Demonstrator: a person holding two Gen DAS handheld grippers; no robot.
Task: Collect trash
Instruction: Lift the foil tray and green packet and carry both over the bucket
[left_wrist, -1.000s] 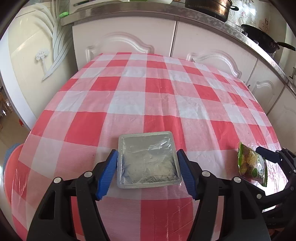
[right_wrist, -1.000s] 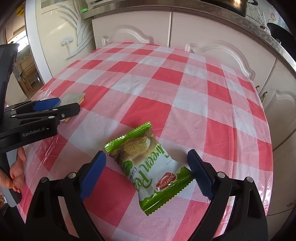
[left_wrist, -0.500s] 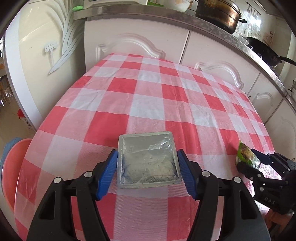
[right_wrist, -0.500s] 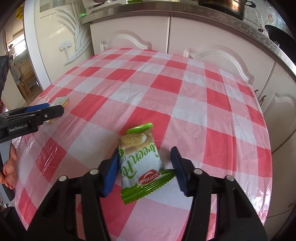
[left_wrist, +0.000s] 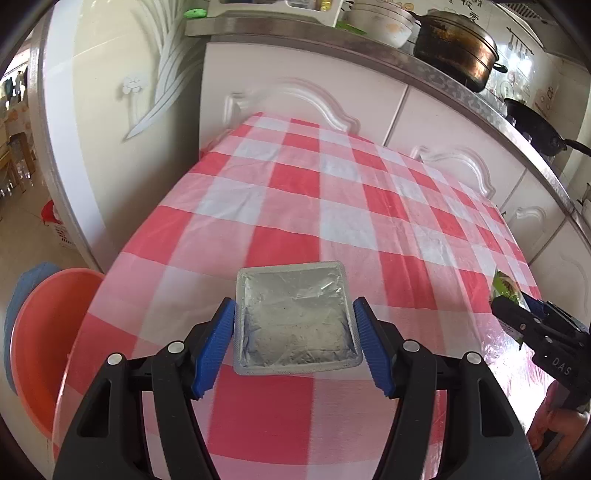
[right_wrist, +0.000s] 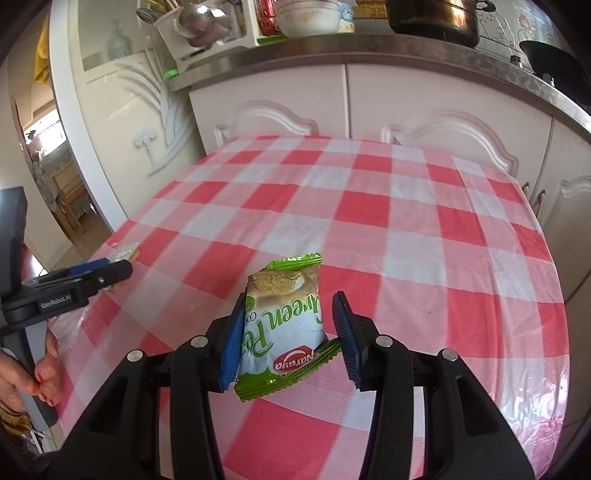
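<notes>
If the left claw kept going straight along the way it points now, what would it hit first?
Probably the checked tablecloth just beyond the silver foil packet the left claw holds; nothing else lies in that line. Depth past the packet is hard to judge.

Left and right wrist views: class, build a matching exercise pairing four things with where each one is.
1 silver foil packet
2 green cookie packet
3 orange basin
4 dark pot

A on the counter
B between the left gripper's pads
C on the floor beside the table
D between the right gripper's closing pads

Pairs: 1-B, 2-D, 3-C, 4-A
</notes>
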